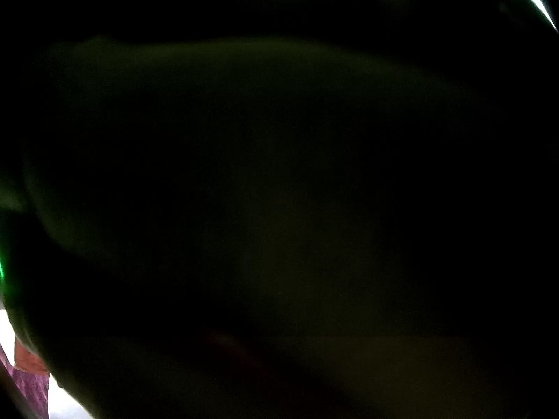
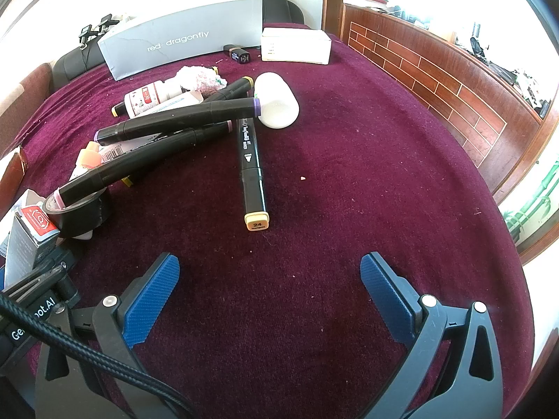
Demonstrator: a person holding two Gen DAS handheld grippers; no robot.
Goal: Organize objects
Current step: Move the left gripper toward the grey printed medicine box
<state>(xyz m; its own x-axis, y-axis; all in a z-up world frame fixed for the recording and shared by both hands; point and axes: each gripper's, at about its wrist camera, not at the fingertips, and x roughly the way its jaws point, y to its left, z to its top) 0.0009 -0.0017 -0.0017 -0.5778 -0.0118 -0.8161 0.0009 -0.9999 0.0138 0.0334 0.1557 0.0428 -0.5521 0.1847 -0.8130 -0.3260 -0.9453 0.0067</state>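
In the right wrist view my right gripper (image 2: 270,262) stands open over bare maroon cloth (image 2: 367,181), nothing between its blue pads (image 2: 153,300). Ahead lies a black marker with a tan cap (image 2: 256,174). Left of it several black markers are piled crosswise, one with a purple cap (image 2: 178,118), one with pink ends (image 2: 139,160). A white bottle (image 2: 277,104) lies on its side behind them. A black tape roll (image 2: 78,214) sits at the left. The left wrist view is almost wholly dark, so my left gripper's fingers are hidden.
A grey shoe box (image 2: 181,42) and a white box (image 2: 297,46) stand at the back. A red-labelled bottle (image 2: 153,99), a pink fluffy lump (image 2: 199,76) and a small carton (image 2: 35,225) lie at the left. A black labelled device (image 2: 42,310) with a braided cable crowds the lower left. A wooden wall (image 2: 436,80) runs along the right.
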